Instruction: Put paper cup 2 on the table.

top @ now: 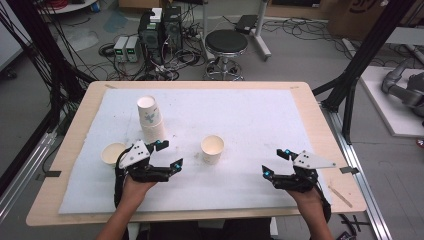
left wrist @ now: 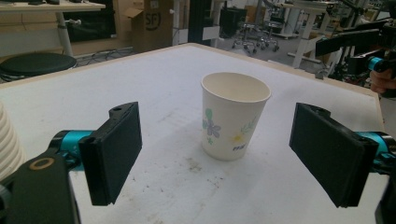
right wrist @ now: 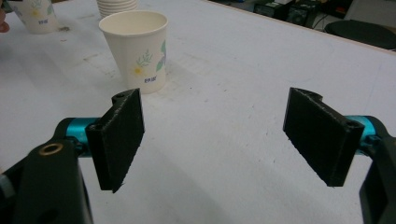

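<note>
A white paper cup (top: 212,149) with a flower print stands upright near the middle of the white mat (top: 250,115). My left gripper (top: 170,154) is open just left of it; in the left gripper view the cup (left wrist: 235,116) stands ahead between the wide jaws of this gripper (left wrist: 219,154), untouched. A tall stack of cups (top: 150,117) rises behind that gripper, and a second single cup (top: 113,153) stands at its left. My right gripper (top: 274,162) is open at the front right with nothing between its jaws (right wrist: 217,135); the middle cup (right wrist: 137,49) lies ahead to its left.
The mat covers a wooden table (top: 320,125). Beyond its far edge stand a black stool (top: 226,47), computer boxes (top: 160,30) and loose cables on the floor. Black frame posts (top: 360,65) rise at both sides. A thin stick (top: 341,195) lies by the front right corner.
</note>
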Motion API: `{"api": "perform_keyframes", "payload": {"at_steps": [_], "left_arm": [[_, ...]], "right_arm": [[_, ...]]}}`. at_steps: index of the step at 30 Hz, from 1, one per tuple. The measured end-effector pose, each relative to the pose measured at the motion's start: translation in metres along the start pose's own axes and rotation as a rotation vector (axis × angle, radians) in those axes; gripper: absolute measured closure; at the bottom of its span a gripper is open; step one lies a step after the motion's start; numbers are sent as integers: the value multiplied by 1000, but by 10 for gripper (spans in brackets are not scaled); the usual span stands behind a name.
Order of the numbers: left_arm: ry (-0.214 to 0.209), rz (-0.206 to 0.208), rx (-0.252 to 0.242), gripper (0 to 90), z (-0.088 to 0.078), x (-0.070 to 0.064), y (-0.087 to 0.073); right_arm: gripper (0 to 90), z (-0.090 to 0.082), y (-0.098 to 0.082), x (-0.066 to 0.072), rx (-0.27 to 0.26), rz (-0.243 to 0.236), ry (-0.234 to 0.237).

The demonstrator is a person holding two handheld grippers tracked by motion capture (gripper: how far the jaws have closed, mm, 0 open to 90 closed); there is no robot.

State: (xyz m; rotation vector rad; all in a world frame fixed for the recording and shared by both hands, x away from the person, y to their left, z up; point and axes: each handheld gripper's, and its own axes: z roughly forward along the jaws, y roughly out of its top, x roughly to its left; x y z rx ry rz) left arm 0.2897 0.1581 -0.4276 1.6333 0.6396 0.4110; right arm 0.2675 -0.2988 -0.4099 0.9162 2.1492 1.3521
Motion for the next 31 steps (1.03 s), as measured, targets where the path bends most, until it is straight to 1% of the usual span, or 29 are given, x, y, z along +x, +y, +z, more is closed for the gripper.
{"api": "perform_keyframes", "payload": {"at_steps": [4, 7, 8, 10, 15, 16, 23, 31], "left_arm": [[-3, 7, 1, 170, 0, -1, 0], [-1, 4, 4, 170, 0, -1, -1], [2, 1, 4, 170, 0, -1, -2], [1, 3, 6, 170, 0, -1, -2], [-1, 9, 6, 172, 0, -1, -2], [-1, 9, 5, 172, 1, -1, -2], [-9, 4, 3, 171, 3, 0, -2], [-11, 6, 5, 172, 5, -1, -2]], "right_arm": [[210, 1, 0, 1, 2, -4, -2], [210, 2, 1, 2, 2, -4, 2], [210, 3, 1, 2, 0, -11, -1], [210, 2, 1, 3, 7, -10, 3], [210, 3, 1, 3, 5, -6, 3], [210, 3, 1, 3, 2, -12, 1], [210, 6, -1, 1, 15, -7, 10], [211, 1, -2, 1, 5, -2, 1]]}}
